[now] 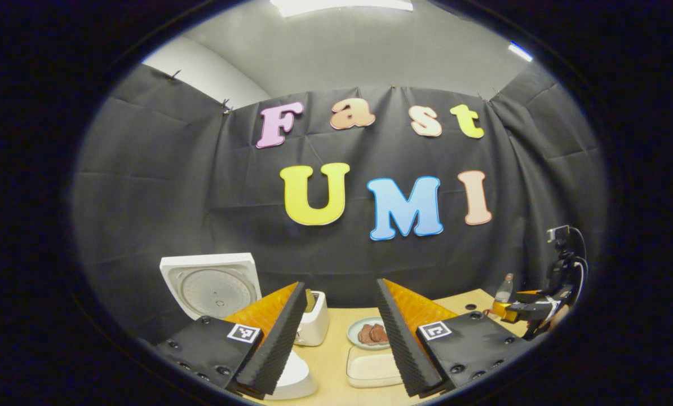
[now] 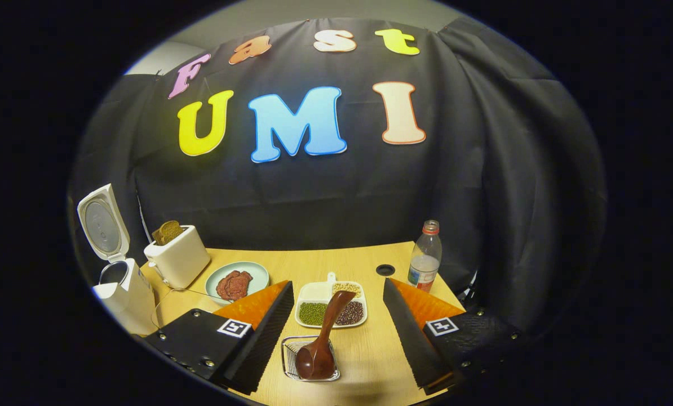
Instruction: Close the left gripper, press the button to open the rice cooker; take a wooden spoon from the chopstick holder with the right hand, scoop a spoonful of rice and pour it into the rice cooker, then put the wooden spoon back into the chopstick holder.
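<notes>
With the rice cooker [image 2: 114,265] lid up, the right gripper [image 2: 336,332] hung wide open above the wooden spoon [image 2: 322,338], needing a square descent onto its handle.

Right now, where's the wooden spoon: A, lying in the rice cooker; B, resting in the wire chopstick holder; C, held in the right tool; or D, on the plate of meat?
B: the wooden spoon sits bowl-down in the wire chopstick holder, between the open fingers of the right tool, which touch nothing.
</notes>
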`<state>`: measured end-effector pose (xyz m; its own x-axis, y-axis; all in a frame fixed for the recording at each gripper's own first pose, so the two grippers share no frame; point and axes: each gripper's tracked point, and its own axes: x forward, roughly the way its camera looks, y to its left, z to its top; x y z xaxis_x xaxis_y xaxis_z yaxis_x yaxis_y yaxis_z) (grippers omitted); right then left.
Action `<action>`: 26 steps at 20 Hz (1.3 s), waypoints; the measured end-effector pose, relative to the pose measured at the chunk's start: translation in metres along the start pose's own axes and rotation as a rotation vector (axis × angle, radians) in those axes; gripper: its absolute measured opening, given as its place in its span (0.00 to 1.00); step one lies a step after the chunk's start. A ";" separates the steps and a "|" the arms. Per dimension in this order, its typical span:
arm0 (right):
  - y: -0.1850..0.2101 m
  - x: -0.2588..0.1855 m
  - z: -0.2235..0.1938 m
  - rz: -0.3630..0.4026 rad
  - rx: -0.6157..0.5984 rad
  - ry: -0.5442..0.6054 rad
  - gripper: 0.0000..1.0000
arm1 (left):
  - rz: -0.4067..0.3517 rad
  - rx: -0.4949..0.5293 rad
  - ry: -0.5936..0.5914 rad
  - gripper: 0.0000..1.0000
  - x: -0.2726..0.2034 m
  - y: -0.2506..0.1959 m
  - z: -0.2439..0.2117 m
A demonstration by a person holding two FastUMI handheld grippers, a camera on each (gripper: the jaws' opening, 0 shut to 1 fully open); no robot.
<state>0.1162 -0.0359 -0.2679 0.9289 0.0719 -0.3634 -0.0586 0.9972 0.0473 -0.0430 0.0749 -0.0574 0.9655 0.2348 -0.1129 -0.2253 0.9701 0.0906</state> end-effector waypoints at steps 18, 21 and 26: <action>0.008 0.088 -0.064 0.077 0.098 0.174 0.54 | 0.034 0.078 0.070 0.90 0.008 0.010 -0.017; 0.020 0.077 -0.058 0.145 0.134 0.177 0.31 | 0.027 0.074 0.068 0.88 0.009 0.011 -0.018; 0.020 0.053 -0.052 0.134 0.193 0.195 0.13 | 0.010 0.059 0.057 0.90 0.007 0.011 -0.016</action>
<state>0.1455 -0.0113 -0.3350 0.8290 0.2237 -0.5126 -0.0875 0.9571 0.2762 -0.0408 0.0887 -0.0732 0.9539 0.2489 -0.1678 -0.2248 0.9628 0.1498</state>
